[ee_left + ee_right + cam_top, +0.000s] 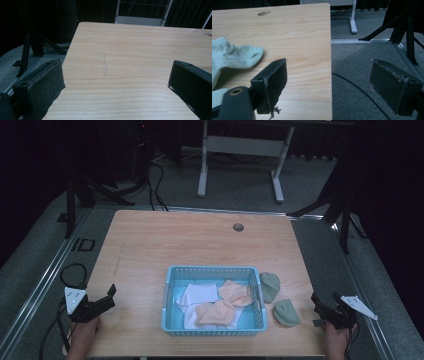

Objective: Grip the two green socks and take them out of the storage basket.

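A blue plastic basket point(171, 295) stands near the front middle of the wooden table point(165, 240). White socks point(196, 295) and peach socks point(226, 302) lie inside it. Two green socks point(270, 285) point(286, 312) rest on the table just right of the basket; one green sock point(234, 56) lies left of the right gripper's jaws. My left gripper point(107, 296) hovers at the table's front left edge, open and holding nothing point(115, 82). My right gripper point(317, 302) hangs off the front right edge, open over the floor point(329, 82).
A round cable hole point(238, 227) sits near the table's far edge. White desk legs point(202, 170) and black stand legs point(345, 220) are on the grey carpet beyond. A black cable point(359, 90) runs along the floor at right.
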